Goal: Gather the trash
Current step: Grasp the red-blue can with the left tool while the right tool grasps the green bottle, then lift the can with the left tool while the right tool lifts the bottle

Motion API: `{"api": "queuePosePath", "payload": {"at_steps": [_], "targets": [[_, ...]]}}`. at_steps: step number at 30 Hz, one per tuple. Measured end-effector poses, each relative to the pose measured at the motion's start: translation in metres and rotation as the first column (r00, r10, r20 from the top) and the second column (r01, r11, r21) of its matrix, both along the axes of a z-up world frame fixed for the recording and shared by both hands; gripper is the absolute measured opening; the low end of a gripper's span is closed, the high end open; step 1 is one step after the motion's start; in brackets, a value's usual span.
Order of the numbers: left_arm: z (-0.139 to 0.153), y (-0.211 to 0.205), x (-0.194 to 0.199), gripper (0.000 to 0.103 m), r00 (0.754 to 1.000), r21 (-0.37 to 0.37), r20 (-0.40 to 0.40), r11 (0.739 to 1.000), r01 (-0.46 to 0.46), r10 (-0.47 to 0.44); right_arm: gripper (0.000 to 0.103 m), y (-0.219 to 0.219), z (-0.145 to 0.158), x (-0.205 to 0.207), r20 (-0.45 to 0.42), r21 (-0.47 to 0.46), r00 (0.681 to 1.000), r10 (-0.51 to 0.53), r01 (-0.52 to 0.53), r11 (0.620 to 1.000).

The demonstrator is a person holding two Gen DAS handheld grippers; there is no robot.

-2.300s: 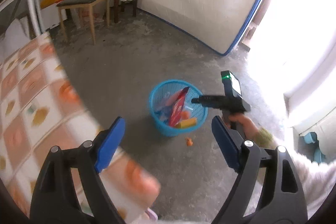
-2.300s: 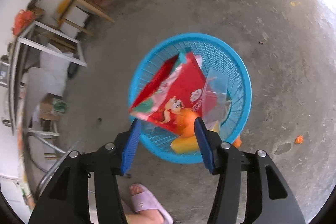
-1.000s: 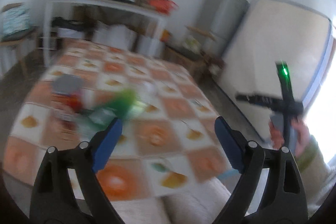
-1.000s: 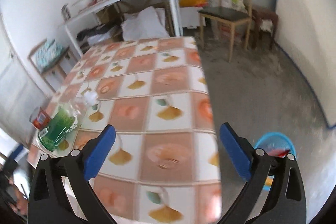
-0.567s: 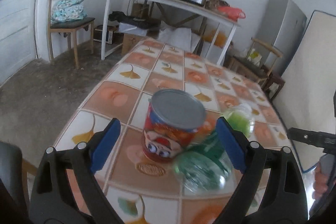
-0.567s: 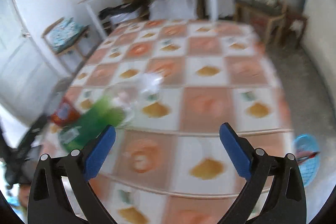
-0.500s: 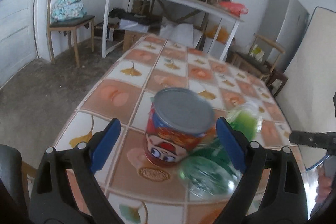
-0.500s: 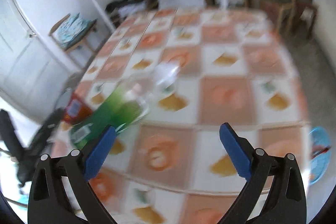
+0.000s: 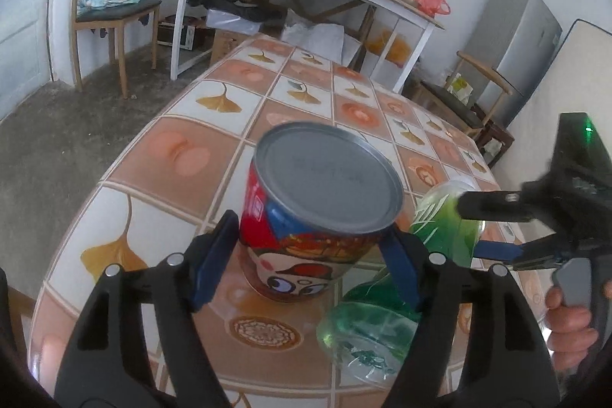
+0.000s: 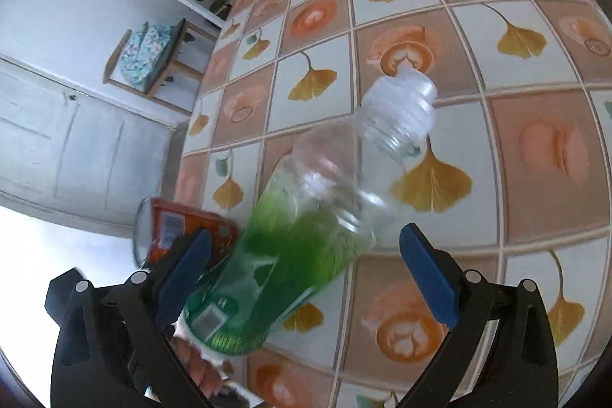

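Two pieces of trash sit on your tiled tabletop (image 9: 214,102): one red cartoon-printed can with a grey lid (image 9: 321,213) and, beside it, one green-labelled clear plastic bottle (image 10: 306,228) lying down. Your left gripper (image 9: 310,264) brackets the can with jaws spread. Your right gripper (image 10: 306,274) is spread wide around the bottle.

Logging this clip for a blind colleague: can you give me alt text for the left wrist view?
The left gripper has its open blue jaws on either side of an upright red can with a grey lid, standing on a tiled table. A green plastic bottle lies beside the can, with the right gripper reaching over it.
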State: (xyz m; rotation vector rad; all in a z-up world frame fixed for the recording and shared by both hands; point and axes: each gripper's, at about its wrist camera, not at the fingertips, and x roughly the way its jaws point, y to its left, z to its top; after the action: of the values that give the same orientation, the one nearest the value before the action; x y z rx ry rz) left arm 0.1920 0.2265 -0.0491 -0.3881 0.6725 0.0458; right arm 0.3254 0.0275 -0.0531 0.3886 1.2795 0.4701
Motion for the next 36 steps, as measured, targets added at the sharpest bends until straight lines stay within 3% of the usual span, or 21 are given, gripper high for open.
{"api": "queuePosePath", "payload": {"at_steps": [7, 9, 17, 20, 23, 26, 29, 36], "targets": [[-0.001, -0.005, -0.008, 0.068, 1.0, -0.022, 0.002, 1.0, 0.011, -0.011, 0.083, 0.006, -0.018, 0.018, -0.045, 0.074, 0.997, 0.068, -0.065, 0.995], [-0.001, -0.01, -0.013, 0.068, 1.0, -0.028, -0.001, 0.999, 0.025, -0.025, 0.082, 0.009, -0.017, 0.02, -0.037, 0.052, 0.994, 0.107, -0.106, 0.993], [0.0, -0.025, -0.039, 0.068, 0.996, -0.103, -0.017, 0.991, 0.082, -0.085, 0.082, -0.01, -0.005, 0.01, -0.029, -0.08, 0.965, 0.262, -0.264, 0.961], [0.0, -0.037, -0.052, 0.068, 0.994, -0.123, -0.02, 0.987, 0.106, -0.109, 0.082, -0.032, 0.0, -0.004, -0.019, -0.162, 0.949, 0.315, -0.314, 0.935], [0.0, -0.051, -0.064, 0.068, 0.991, -0.136, -0.021, 0.982, 0.127, -0.131, 0.082, -0.056, 0.009, -0.026, 0.002, -0.3, 0.929, 0.37, -0.353, 0.886], [0.0, -0.069, -0.074, 0.068, 0.987, -0.145, -0.02, 0.978, 0.153, -0.157, 0.082, -0.072, 0.013, -0.044, 0.024, -0.411, 0.923, 0.384, -0.341, 0.845], [0.001, -0.083, -0.078, 0.068, 0.987, -0.108, -0.02, 0.981, 0.159, -0.162, 0.082, -0.087, 0.013, -0.056, 0.054, -0.467, 0.927, 0.372, -0.306, 0.83], [0.003, -0.097, -0.076, 0.069, 0.987, -0.024, -0.031, 0.987, 0.156, -0.157, 0.083, -0.106, 0.013, -0.069, 0.105, -0.427, 0.945, 0.308, -0.237, 0.873]]}}
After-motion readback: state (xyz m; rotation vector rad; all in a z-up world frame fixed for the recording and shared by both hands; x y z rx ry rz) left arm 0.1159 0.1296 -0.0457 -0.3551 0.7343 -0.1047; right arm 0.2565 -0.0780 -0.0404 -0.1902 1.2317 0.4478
